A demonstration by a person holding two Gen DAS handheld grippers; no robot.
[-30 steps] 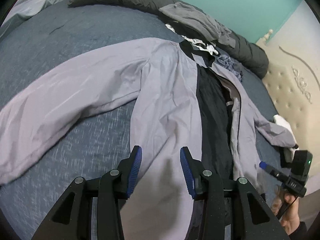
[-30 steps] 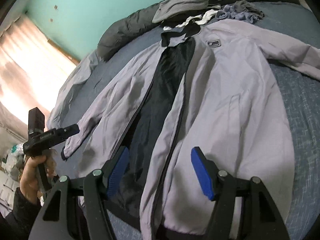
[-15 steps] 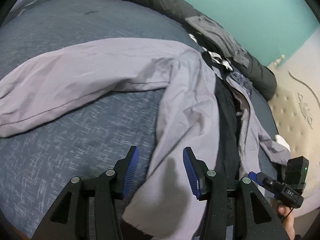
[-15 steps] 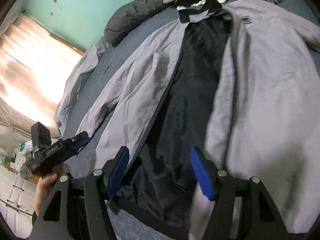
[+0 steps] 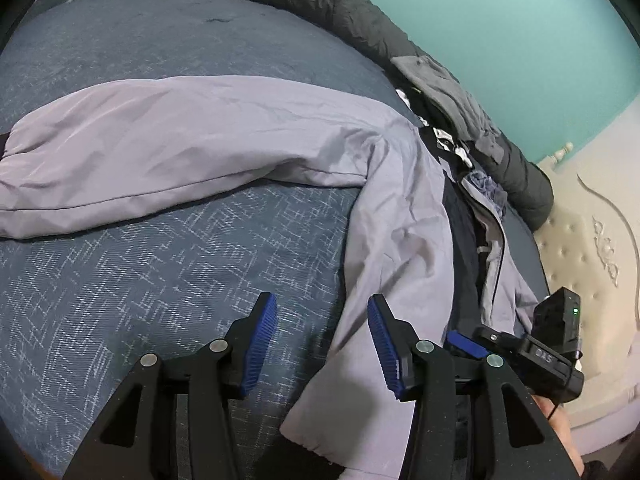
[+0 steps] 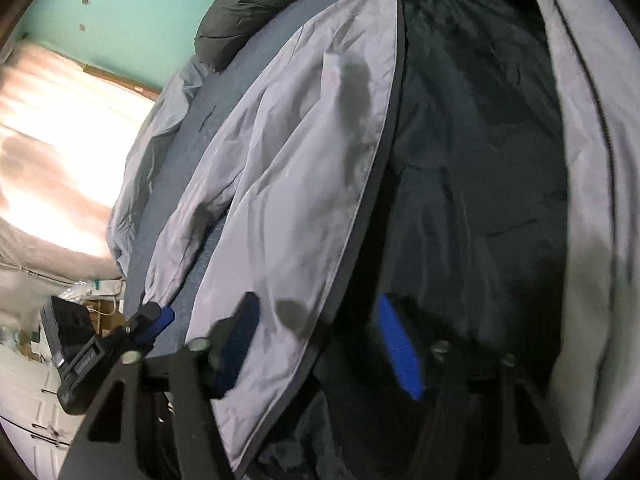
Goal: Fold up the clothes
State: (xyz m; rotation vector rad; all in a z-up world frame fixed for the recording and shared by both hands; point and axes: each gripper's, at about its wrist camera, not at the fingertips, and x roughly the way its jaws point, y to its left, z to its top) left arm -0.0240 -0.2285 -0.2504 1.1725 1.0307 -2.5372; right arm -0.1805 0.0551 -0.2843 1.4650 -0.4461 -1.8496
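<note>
Two tongs apart, holding nothing: left tongs over hem corner, right tongs, just been closing, over zip edge. Grey jacket lies open on bed. Best: pinch hem low, lift both sides evenly.

Jacket on bed, pillow behind.

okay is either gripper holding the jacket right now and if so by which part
Neither. The left gripper and right gripper are both open above the jacket's bottom hem; the right's jaws have just been closing, with no pads pressing fabric.
</note>
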